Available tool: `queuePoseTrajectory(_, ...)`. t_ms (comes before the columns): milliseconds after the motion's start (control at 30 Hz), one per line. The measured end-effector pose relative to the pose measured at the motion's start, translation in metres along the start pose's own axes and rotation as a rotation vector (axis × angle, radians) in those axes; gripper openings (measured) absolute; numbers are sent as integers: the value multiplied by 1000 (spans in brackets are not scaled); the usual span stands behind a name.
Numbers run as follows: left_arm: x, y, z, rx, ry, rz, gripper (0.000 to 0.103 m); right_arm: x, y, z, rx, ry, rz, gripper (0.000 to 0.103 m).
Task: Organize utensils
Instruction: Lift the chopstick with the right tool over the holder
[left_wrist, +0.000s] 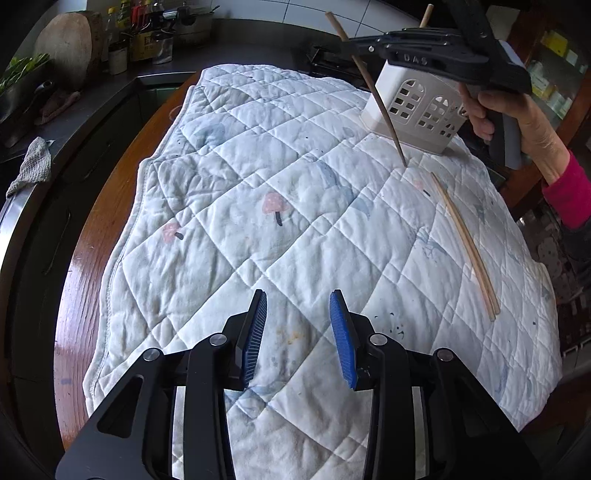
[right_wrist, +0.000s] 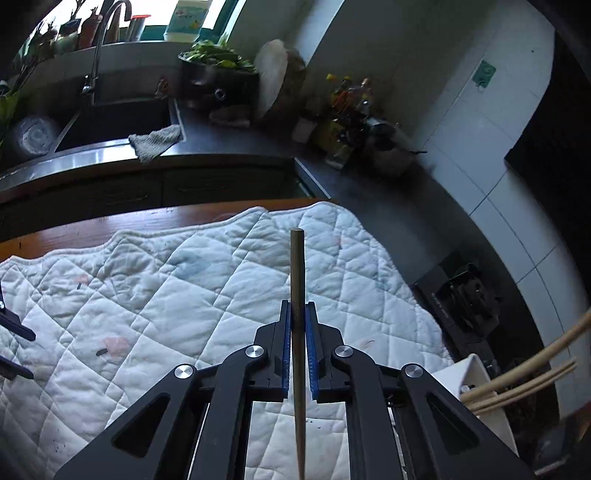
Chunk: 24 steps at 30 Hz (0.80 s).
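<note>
Right wrist view, lower centre: the right gripper has its fingers clamped on a dark chopstick running lengthwise between them, while the left gripper stands partly open, holding nothing, over the quilted cloth.

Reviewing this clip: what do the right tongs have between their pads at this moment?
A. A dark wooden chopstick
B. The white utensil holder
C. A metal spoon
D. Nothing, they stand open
A: in the right wrist view the right tongs are shut on a dark chopstick, their blue pads pressing it from both sides; the left wrist view shows it lifted, slanting in front of the white utensil holder.
</note>
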<state>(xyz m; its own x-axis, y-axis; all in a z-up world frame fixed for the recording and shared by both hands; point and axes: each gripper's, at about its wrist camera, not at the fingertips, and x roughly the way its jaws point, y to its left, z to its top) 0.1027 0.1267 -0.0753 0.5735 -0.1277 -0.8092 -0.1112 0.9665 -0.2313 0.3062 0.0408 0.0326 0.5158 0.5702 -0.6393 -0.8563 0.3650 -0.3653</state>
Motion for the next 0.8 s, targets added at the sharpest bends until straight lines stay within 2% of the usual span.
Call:
queuePoseTrajectory(67, -3, -7, 2, 15, -12, -15, 36, -24, -10, 5, 38, -41, -40, 7)
queuePoseTrajectory(267, -4, -28, 10, 44, -24, -75, 37, -93, -30, 10, 133, -121, -81, 7)
queuePoseTrajectory(567, 1, -47, 13, 62, -12, -134, 37, -181, -87, 14, 282, -187, -166, 7)
queuePoseTrajectory(667, 1, -50, 13, 58, -12, -142, 37, -190, -106, 19, 318, -196, -221, 7)
queuePoseTrajectory(800, 3, -58, 14, 71, -9, -149, 37, -176, -131, 19, 403, -195, -244, 7)
